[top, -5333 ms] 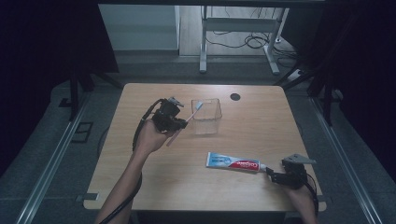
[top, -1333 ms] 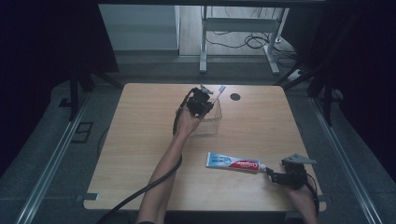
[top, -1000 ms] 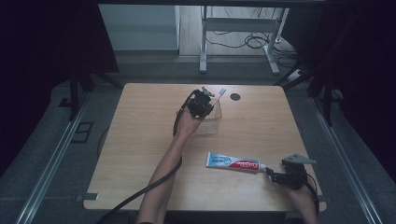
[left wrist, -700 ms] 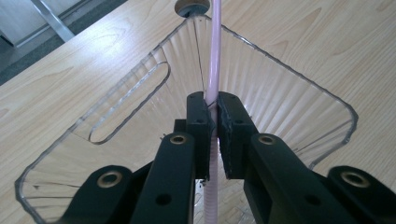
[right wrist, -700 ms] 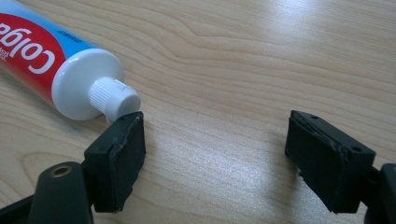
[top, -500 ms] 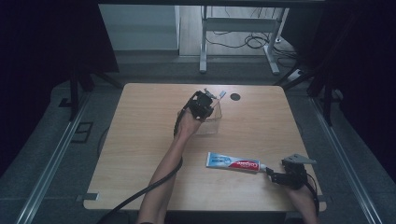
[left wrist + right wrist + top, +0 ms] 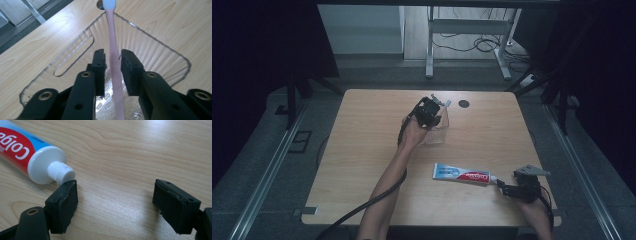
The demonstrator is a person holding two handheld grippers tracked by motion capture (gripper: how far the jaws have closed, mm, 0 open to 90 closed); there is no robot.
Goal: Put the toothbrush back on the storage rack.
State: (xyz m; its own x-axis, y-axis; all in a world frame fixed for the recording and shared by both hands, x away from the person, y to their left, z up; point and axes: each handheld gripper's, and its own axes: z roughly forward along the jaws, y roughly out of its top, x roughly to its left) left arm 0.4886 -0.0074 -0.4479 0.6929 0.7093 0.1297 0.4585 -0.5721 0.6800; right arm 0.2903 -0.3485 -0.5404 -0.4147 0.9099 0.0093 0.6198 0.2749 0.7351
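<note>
While the light wooden table (image 7: 362, 150) spans the middle of the high view, the clear ribbed plastic basket (image 7: 160, 45) sits upper centre with the pink toothbrush (image 7: 113, 57) inside; the left gripper (image 7: 112, 62) has just been opening, pads off the handle. Lower right, the right gripper (image 7: 115, 195) gapes beside the red-and-blue toothpaste tube (image 7: 27, 155)

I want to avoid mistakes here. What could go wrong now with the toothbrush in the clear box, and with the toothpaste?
1. The left gripper has just been opening around the pink toothbrush, whose head overhangs the clear box rim; it may tip out when let go.
2. Pulling back, a finger could catch the handle and drag it, or shift the light box.
3. The right gripper stands open with one finger beside the toothpaste cap; closing there could push the tube away.
</note>
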